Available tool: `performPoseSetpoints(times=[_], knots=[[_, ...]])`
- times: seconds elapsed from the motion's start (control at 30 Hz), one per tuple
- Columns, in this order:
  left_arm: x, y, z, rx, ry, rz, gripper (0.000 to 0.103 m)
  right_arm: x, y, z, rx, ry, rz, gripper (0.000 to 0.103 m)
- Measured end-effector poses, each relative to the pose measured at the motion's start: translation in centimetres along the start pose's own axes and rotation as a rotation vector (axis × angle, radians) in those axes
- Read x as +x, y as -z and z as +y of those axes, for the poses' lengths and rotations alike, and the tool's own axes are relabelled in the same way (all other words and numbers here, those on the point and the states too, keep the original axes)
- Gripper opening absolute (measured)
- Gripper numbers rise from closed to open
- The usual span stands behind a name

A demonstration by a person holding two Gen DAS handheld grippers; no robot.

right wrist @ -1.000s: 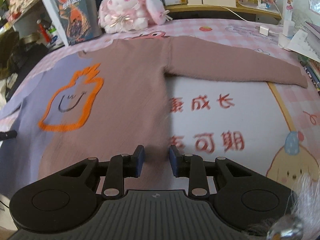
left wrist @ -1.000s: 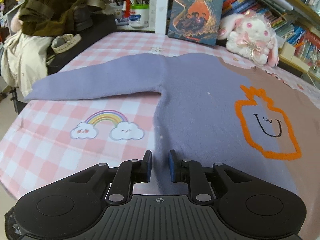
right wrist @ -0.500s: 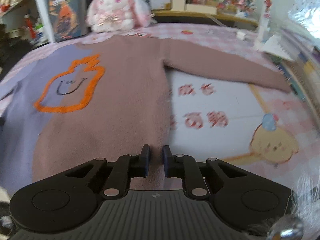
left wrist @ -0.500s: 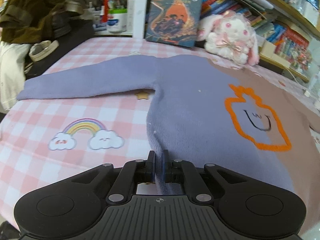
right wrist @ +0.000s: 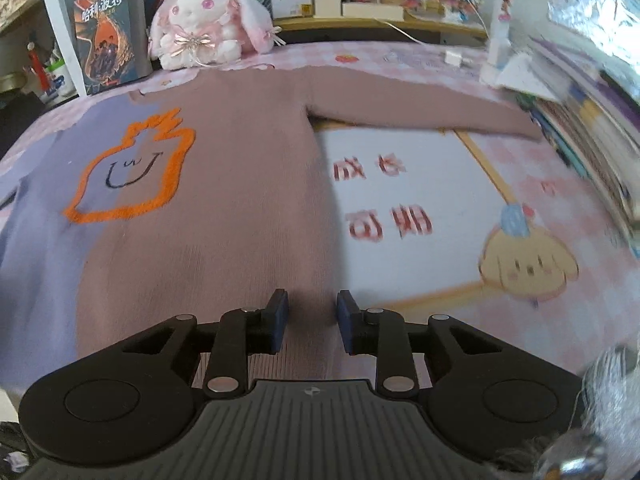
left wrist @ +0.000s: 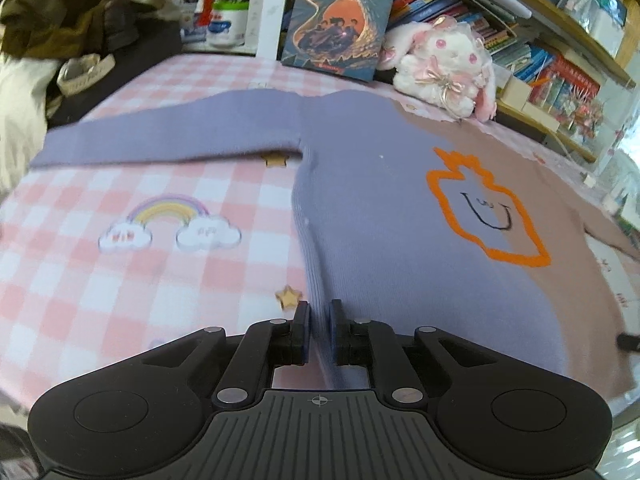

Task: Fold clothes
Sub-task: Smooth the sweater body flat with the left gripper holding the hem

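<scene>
Currently the left gripper [left wrist: 319, 316] is seen w/ jaws nearly shut but opening slightly; a ridge of the sweater [left wrist: 380, 200] at its lilac side edge is caught between them, apparently pinched. The right gripper [right wrist: 312, 312] has its jaws opening, a clear gap shown; brown hem fabric lies between them but is not seen pressed by the pads.

The sweater is spread flat on the pink checked cloth [left wrist: 100, 280], sleeves out to both sides, collar twd the plush rabbit [right wrist: 208, 20]. The step is judged to be grasping the near hem corners, approx. the start of folding. Next, a firm right-side grip is needed, then both corners lifted twd the rabbit.

A book [left wrist: 340, 20] is propped left of the rabbit; papers [right wrist: 516, 76] lie near the right cuff. Nothing sits on the sweater itself.
</scene>
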State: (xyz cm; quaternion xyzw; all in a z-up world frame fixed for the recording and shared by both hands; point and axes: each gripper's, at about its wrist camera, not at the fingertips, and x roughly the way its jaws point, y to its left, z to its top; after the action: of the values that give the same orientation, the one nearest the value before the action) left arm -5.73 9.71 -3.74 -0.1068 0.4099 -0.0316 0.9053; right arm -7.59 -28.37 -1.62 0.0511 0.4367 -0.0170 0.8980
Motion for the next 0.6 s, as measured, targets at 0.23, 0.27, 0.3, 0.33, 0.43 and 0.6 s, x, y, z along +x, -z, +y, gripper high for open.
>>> performPoseSetpoints(times=[0.23, 0.27, 0.3, 0.33, 0.43, 0.6], knots=[[-0.1, 0.5, 0.2, -0.011, 0.025, -0.015, 0.004, -0.8, 1.4, 0.9, 0.014, -0.012, -0.010, 0.013], [-0.1, 0.3, 0.2, -0.007, 0.020, -0.017, 0.004, -0.8, 1.4, 1.2, 0.005, -0.011, -0.013, 0.012], [0.0, 0.2, 0.3, -0.003, 0.015, -0.018, 0.004, -0.9, 1.5, 1.5, -0.004, -0.010, -0.017, 0.012], [0.1, 0.1, 0.3, 0.001, 0.009, -0.020, 0.004, -0.9, 1.6, 1.8, -0.013, -0.010, -0.021, 0.012], [0.1, 0.2, 0.3, 0.013, 0.005, -0.026, 0.004, -0.8, 1.8, 2.1, -0.009, -0.002, -0.029, 0.012], [0.1, 0.1, 0.4, 0.026, 0.008, -0.024, 0.005, -0.7, 1.9, 2.4, -0.018, 0.010, -0.041, 0.012]])
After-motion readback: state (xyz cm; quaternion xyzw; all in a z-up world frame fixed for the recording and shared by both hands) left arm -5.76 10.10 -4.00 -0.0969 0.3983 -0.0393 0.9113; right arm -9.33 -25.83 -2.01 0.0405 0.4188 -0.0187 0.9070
